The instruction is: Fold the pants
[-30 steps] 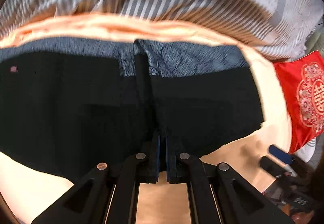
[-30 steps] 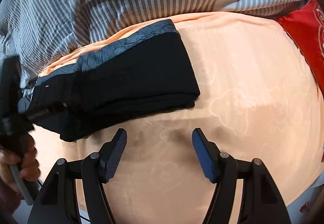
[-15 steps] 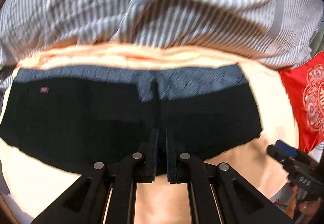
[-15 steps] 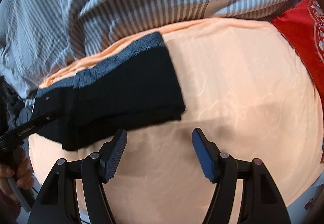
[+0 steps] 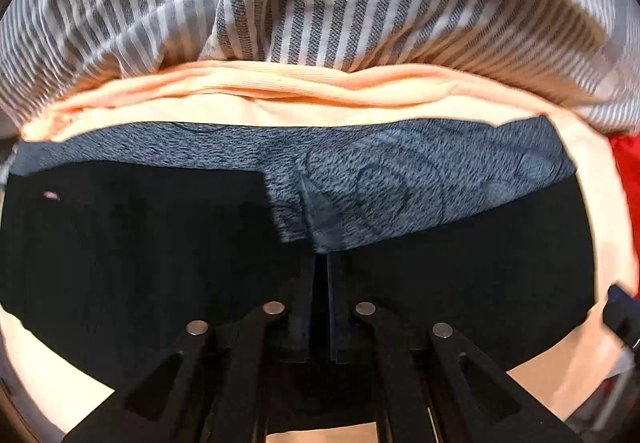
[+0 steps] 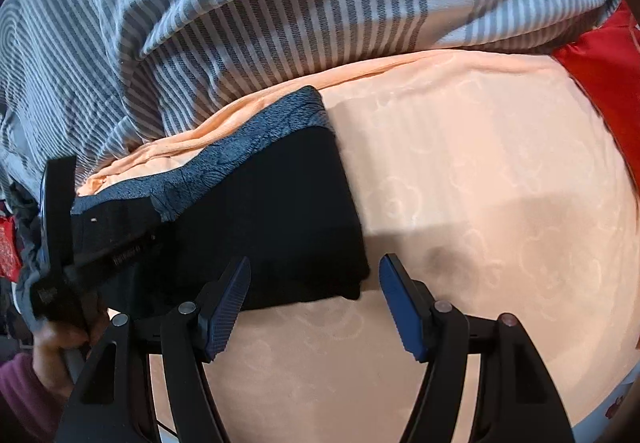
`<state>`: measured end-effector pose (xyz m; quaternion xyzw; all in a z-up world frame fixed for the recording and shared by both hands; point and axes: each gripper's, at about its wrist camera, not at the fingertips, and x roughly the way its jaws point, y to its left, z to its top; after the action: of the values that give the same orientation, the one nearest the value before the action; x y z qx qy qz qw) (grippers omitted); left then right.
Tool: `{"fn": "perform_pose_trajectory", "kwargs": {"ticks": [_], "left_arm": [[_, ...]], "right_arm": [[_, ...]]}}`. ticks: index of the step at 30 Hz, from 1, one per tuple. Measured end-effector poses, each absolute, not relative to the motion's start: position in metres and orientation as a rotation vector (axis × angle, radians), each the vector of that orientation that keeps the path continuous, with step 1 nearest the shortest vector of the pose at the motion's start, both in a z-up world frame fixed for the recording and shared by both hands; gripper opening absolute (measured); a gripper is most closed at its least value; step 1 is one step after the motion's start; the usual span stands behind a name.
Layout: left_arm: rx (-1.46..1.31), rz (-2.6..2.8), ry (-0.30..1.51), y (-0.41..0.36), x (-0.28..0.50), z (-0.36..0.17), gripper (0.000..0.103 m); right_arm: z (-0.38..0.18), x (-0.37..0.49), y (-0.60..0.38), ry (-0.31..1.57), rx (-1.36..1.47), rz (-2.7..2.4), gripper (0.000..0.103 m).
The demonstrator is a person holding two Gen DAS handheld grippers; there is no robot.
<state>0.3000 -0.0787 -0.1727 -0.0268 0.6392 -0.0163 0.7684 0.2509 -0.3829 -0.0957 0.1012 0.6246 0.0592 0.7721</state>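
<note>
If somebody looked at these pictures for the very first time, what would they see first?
Most likely the dark folded pants with their blue-grey fuzzy band, lying on the peach sheet in the middle. Behind them a big grey-and-white striped blanket is bunched up, and a bright red cloth peeks in at the right edge. Up close, the right gripper stands open over the pants' corner.

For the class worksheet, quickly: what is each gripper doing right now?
Left gripper: shut, fingers together over the black pants; any pinched fabric cannot be told.
Right gripper: open, holding nothing.
</note>
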Motion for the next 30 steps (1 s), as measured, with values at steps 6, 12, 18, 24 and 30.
{"fn": "perform_pose_trajectory", "kwargs": {"ticks": [6,12,18,24,30], "left_arm": [[-0.103,-0.008,1.400,-0.068,0.298,-0.170,0.006],[-0.103,0.059,1.430,-0.051,0.279,-0.170,0.006],[-0.131,0.066,1.426,-0.032,0.236,-0.146,0.006],[-0.184,0.032,1.406,-0.032,0.200,-0.122,0.006],[-0.266,0.017,1.436,-0.044,0.167,-0.112,0.006]], "right_arm": [[-0.096,0.257,-0.367,1.350,0.206,0.174,0.071],[-0.139,0.262,-0.350,1.457,0.099,0.205,0.071],[-0.122,0.254,-0.356,1.447,0.126,0.236,0.072],[-0.112,0.225,-0.361,1.494,0.141,0.274,0.073],[-0.109,0.199,-0.363,1.536,0.108,0.311,0.073]]}}
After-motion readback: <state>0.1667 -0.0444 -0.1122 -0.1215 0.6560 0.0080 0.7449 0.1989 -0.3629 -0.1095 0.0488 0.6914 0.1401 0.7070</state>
